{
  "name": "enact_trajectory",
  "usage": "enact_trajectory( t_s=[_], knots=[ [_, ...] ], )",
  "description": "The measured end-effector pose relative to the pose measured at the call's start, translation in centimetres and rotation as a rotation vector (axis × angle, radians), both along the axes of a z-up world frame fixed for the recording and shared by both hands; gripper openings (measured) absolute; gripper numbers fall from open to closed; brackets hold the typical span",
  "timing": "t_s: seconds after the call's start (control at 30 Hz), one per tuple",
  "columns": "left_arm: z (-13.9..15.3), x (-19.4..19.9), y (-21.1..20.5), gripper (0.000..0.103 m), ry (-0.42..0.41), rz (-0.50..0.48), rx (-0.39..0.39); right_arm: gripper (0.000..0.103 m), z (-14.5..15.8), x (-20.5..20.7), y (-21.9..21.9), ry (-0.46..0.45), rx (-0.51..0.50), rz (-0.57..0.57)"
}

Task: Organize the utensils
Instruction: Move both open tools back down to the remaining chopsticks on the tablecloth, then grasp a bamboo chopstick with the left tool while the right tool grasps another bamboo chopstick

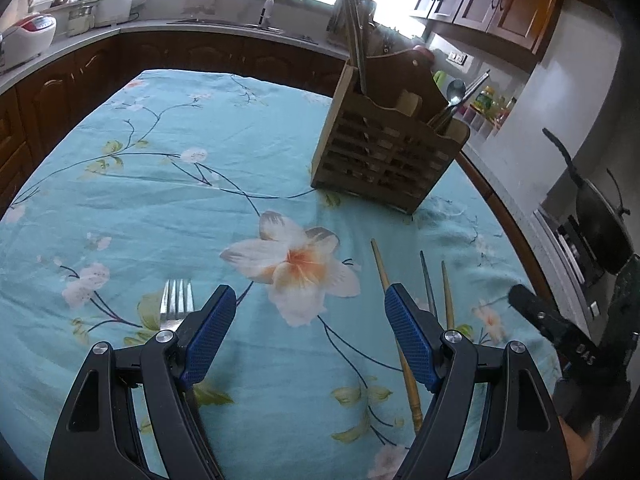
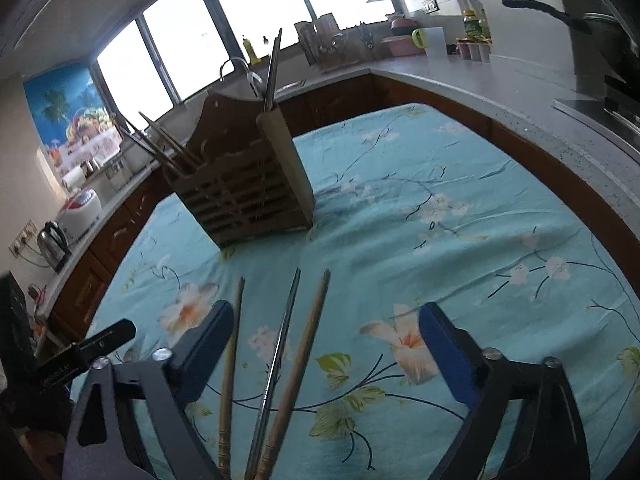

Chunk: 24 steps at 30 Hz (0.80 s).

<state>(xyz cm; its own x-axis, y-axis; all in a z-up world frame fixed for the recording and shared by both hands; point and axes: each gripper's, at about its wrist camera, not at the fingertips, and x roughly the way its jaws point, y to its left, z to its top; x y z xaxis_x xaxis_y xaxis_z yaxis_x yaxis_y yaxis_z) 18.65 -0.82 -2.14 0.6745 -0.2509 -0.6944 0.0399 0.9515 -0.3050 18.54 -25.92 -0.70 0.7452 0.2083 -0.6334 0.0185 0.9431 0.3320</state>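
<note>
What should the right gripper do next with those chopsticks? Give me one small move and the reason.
Probably ease the right gripper down and close on the metal chopstick. Its jaws stand open and empty, and three chopsticks lie on the tablecloth between them, the metal one in the middle. The wooden holder stands just beyond, already holding chopsticks.

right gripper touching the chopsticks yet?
Apart. In the right wrist view the right gripper is open, and the three chopsticks lie flat on the tablecloth between its fingers, with cloth showing between them and the right pad.
</note>
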Motion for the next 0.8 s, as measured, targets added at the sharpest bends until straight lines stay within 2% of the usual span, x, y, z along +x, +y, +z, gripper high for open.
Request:
enact_trajectory(
  t_s=[0.1, 0.17, 0.27, 0.43, 0.57, 0.7, 0.73, 0.77, 0.8],
  knots=[
    [-0.3, 0.5, -0.4, 0.078, 0.018, -0.007, 0.013, 0.077, -0.6, 0.8, 0.2, 0.034, -0.007, 0.011],
    [-0.5, 1.0, -0.5, 0.078, 0.033, -0.013, 0.008, 0.064, -1.0, 1.3, 0.3, 0.05, -0.016, 0.014],
    [-0.7, 1.5, -0.7, 0.078, 0.046, -0.02, 0.006, 0.051, -1.5, 2.2, 0.6, 0.075, -0.021, 0.025],
    [-1.1, 2.2, -1.1, 0.072, 0.071, -0.039, 0.013, 0.045, -2.3, 3.6, 1.5, 0.106, -0.037, 0.057],
    [-1.4, 2.7, -1.4, 0.066, 0.083, -0.053, 0.022, 0.034, -3.1, 4.9, 2.4, 0.137, -0.057, 0.087],
    [-1.4, 3.0, -1.8, 0.059, 0.091, -0.073, 0.027, 0.025, -4.0, 5.8, 3.5, 0.169, -0.119, 0.113],
    [-1.4, 3.1, -2.0, 0.058, 0.092, -0.08, 0.024, 0.015, -4.1, 5.9, 3.8, 0.171, -0.167, 0.115],
    [-1.4, 3.3, -2.2, 0.057, 0.094, -0.087, 0.024, 0.009, -4.1, 5.9, 3.8, 0.17, -0.182, 0.114],
    [-1.4, 3.4, -2.5, 0.057, 0.097, -0.097, 0.028, 0.009, -4.1, 5.9, 3.4, 0.174, -0.162, 0.119]
  ],
)
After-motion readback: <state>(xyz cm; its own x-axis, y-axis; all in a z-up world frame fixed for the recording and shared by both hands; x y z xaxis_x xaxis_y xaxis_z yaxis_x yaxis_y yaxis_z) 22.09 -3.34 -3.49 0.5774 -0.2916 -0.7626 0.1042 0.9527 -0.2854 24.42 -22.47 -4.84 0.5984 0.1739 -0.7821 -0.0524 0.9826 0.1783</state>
